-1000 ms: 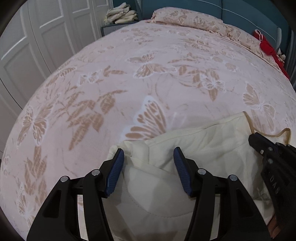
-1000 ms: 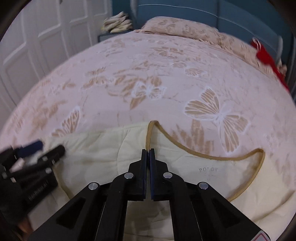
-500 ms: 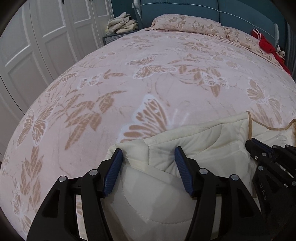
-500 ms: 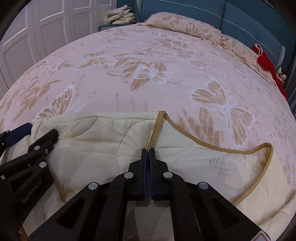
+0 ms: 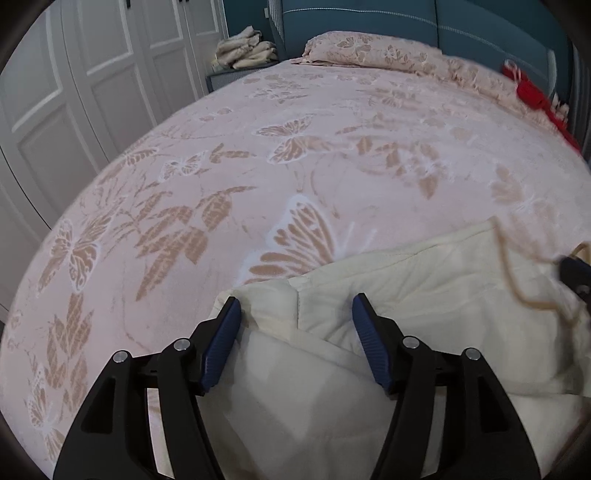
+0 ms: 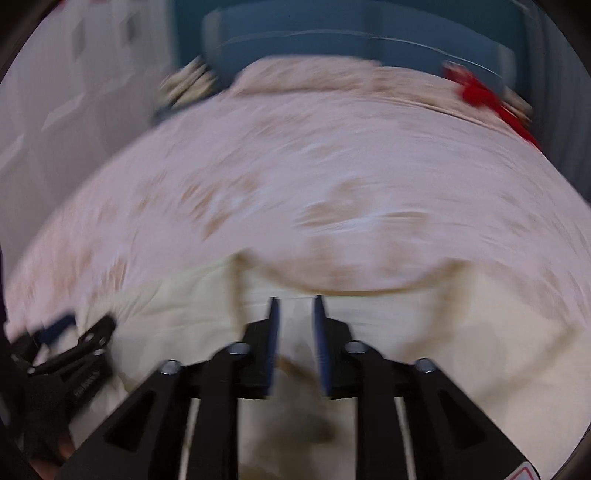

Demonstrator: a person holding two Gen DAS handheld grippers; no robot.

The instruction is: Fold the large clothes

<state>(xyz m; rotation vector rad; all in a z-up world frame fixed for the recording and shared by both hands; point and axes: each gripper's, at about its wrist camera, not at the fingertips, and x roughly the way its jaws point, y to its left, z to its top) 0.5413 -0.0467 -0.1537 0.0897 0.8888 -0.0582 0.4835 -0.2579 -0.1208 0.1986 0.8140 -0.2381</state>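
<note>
A cream quilted garment (image 5: 424, 280) with tan trim lies on the near part of the pink butterfly bedspread (image 5: 295, 147). My left gripper (image 5: 295, 314) is open, its blue pads on either side of a folded corner of the garment. My right gripper (image 6: 295, 314) is open with a small gap, over the garment (image 6: 369, 321) near its tan neckline; this view is motion-blurred. The left gripper also shows at the lower left of the right wrist view (image 6: 70, 339). The tip of the right gripper shows at the right edge of the left wrist view (image 5: 576, 269).
A pillow (image 5: 369, 51) lies at the head of the bed against a teal headboard (image 5: 443, 22). A red item (image 5: 532, 96) lies at the far right. Folded cream clothes (image 5: 247, 51) sit on a nightstand. White wardrobe doors (image 5: 74, 74) stand on the left.
My right gripper has opened and let go of the garment's trimmed edge and is moving fast. My left gripper stays open over the folded corner.
</note>
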